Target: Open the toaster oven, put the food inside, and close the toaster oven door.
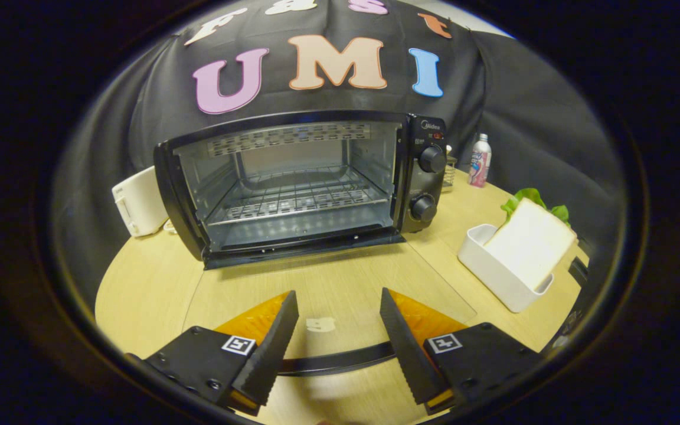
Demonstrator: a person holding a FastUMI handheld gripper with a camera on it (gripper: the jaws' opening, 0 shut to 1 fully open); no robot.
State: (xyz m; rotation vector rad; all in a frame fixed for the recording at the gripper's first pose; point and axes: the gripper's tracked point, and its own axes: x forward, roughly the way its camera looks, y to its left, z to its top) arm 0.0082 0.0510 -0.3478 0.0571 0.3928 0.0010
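Beyond the fingers, straight ahead on the table, the oven stands with its door already down flat, glass lying on the tabletop toward the gripper, rack bare inside. The gripper is spread wide and holds nothing. The bread lies off to the right of the fingers, well apart from them, leaning tilted in a white tub with green leaves behind it. It is a pale, square, thick slice, its flat face turned up toward the oven side. By my judgement the next move is a swing right to take it edge-on.
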